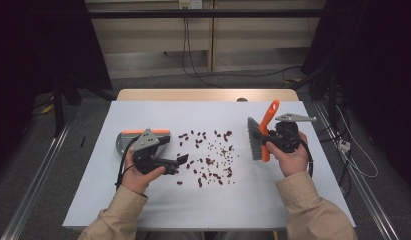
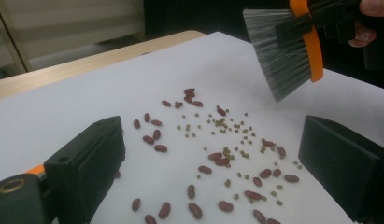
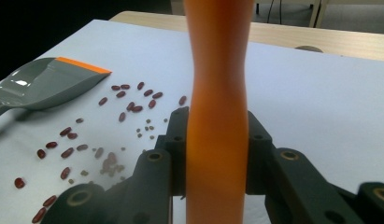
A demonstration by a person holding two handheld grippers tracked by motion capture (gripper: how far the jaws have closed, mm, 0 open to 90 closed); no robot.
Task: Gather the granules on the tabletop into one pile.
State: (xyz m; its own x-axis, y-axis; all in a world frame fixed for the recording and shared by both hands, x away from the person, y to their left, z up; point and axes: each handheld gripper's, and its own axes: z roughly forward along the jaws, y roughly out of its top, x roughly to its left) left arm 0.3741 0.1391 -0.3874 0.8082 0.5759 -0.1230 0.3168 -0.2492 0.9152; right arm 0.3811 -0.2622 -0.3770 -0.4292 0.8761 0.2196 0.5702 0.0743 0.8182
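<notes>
Clamped at its stiff orange handle by the right gripper [image 1: 273, 136], the light brush [image 1: 262, 134] hangs bristles-down at 3 o'clock of the loose, rollable beans [image 1: 209, 159] (soft bristles will flex), while the left gripper [image 1: 179, 164] gapes empty beside the dustpan [image 1: 124, 140].

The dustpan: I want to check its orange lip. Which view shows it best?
The right gripper view: the dustpan lies unobstructed, orange lip towards the beans. In the high view the left gripper covers most of the dustpan.
</notes>
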